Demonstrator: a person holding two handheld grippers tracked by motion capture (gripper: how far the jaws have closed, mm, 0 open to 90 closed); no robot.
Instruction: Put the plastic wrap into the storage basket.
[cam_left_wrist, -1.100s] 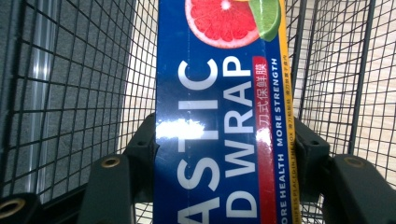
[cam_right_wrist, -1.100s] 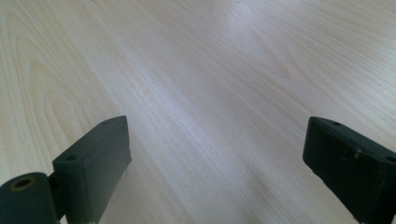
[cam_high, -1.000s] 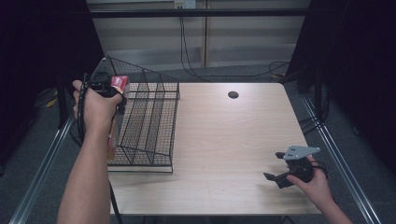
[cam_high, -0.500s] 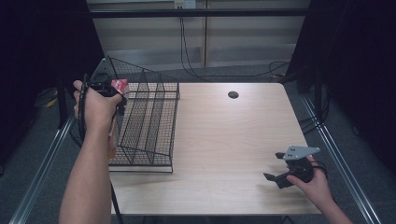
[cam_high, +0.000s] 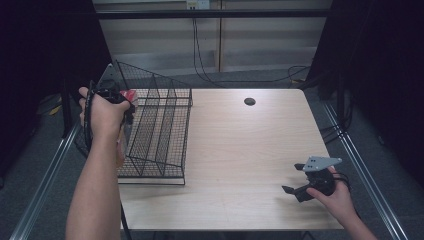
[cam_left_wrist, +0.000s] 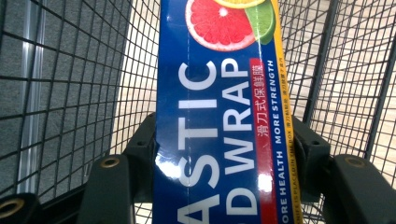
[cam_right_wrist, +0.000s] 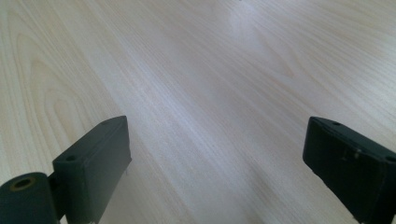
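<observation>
Currently, left to right:
Left gripper (cam_high: 112, 97): clamping on the plastic wrap box (cam_left_wrist: 224, 121) — jaws are pressing both long sides, hand is holding it over the rack's far left end.
Plastic wrap box: blue carton, standing lengthwise up out of the jaws, hanging inside the wire rack (cam_high: 160, 130) with mesh on both sides; whether it is touching the bottom I cannot tell.
Risk: box is likely catching a corner on a wire divider if it is tilting while going down — could jam or twist out of the grip.
Risk 2: letting go too high is likely tipping the carton against the mesh.
In the way: the upright dividers, close on either side of the box.
Table (cam_high: 240, 150): bare wood, dark round hole (cam_high: 249, 101) near the far edge.
Right gripper (cam_high: 300, 190): jaws standing wide, nothing between them, resting low at the table's near right corner — well apart from the rack.
</observation>
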